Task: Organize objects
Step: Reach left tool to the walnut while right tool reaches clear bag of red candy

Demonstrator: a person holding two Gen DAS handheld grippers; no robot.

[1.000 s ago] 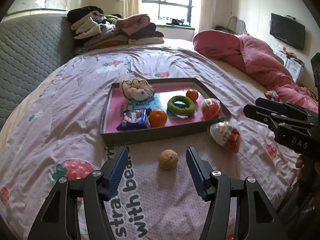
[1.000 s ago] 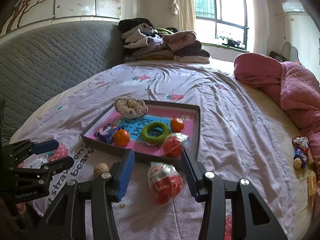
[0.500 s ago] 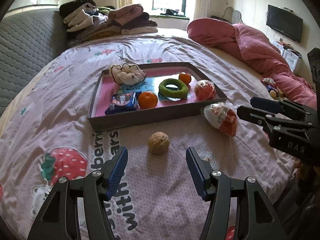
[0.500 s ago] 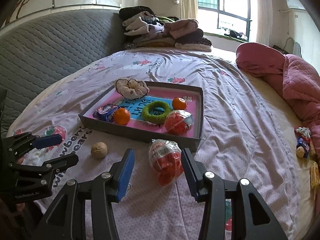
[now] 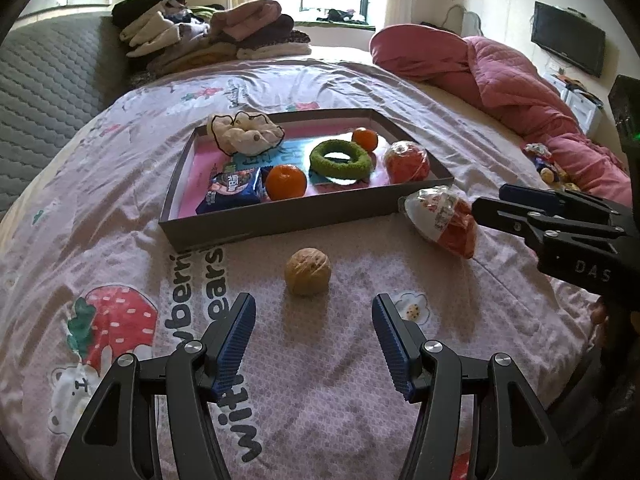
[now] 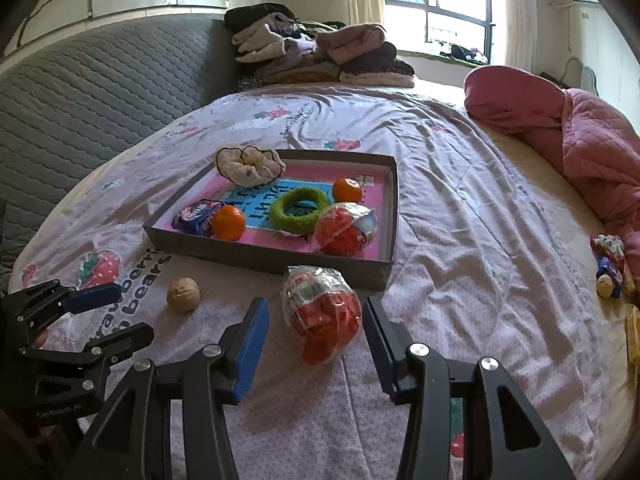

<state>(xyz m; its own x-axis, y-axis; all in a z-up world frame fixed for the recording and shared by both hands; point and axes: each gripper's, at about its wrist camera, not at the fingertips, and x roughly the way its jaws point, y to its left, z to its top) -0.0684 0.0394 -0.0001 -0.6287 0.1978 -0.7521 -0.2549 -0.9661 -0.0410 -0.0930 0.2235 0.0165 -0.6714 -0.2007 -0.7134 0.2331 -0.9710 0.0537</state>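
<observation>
Over a lilac strawberry-print bedsheet (image 5: 120, 208), the left gripper (image 5: 312, 334) hangs with fingers spread and empty just short of a round tan walnut (image 5: 308, 271), bare sheet open on either side. To the right, the right gripper (image 6: 314, 334) stands released, its pads flanking but not pressing a red-and-white foil-wrapped egg (image 6: 322, 312). Beyond both lies a shallow grey cardboard tray with pink floor (image 6: 264, 258), its near wall just behind the egg; a grey quilted headboard (image 6: 80, 96) and pink quilt (image 5: 500, 76) frame the far bed.

On a pink strawberry-print bedsheet (image 5: 360, 380), the left gripper (image 5: 312, 328) stands with jaws apart just short of a round tan walnut (image 5: 308, 271); beyond lies a grey, pink-lined cardboard tray (image 5: 280, 220) holding 2 oranges and a fuzzy green ring (image 5: 340, 159).
</observation>
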